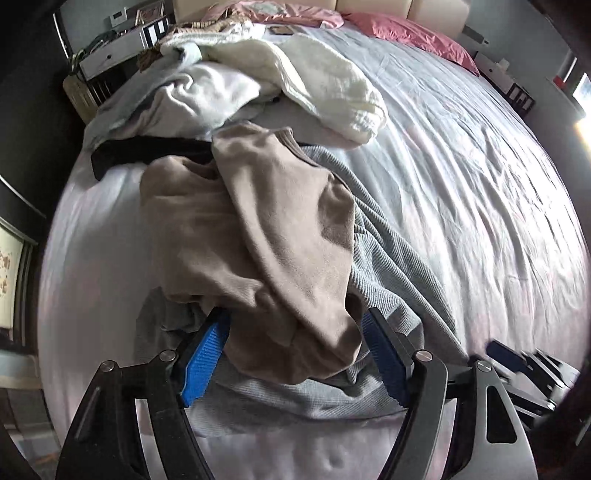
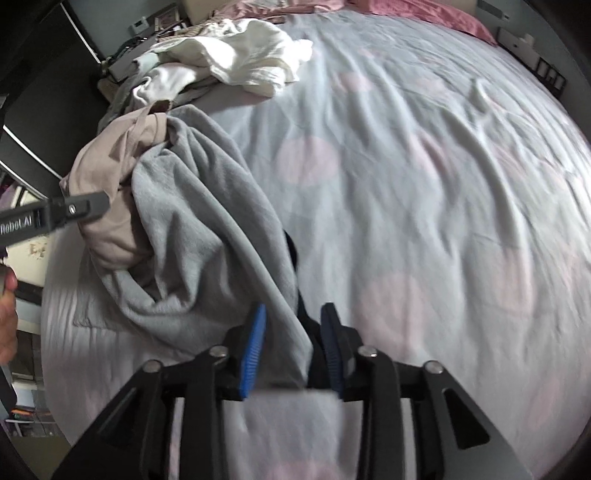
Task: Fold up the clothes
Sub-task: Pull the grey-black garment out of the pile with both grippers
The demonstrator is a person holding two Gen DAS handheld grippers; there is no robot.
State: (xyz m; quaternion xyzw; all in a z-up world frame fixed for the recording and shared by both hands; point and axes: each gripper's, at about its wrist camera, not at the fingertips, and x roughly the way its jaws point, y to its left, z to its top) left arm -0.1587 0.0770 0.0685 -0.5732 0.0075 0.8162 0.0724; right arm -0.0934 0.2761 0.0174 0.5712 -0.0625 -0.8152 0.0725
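A beige garment (image 1: 258, 229) lies crumpled on top of a grey ribbed garment (image 1: 388, 266) on the bed. My left gripper (image 1: 295, 314) is open, its blue pads (image 1: 207, 347) wide apart on either side of the beige garment's near end. In the right wrist view the grey garment (image 2: 192, 229) runs in taut folds from the pile down between the blue pads (image 2: 255, 347) of my right gripper (image 2: 293, 314), which is shut on it together with a dark fold. The beige garment (image 2: 107, 173) bulges out behind it, with the left gripper (image 2: 74, 210) next to it.
The bed sheet (image 1: 461, 177) is pale grey with pink spots. A white and cream laundry pile (image 1: 295, 74) and a black garment (image 1: 147, 151) lie at the far left. Pink pillows (image 1: 413, 33) sit at the head. A bedside shelf (image 1: 110, 55) stands beyond, and a hand (image 2: 7, 314) shows at the left edge.
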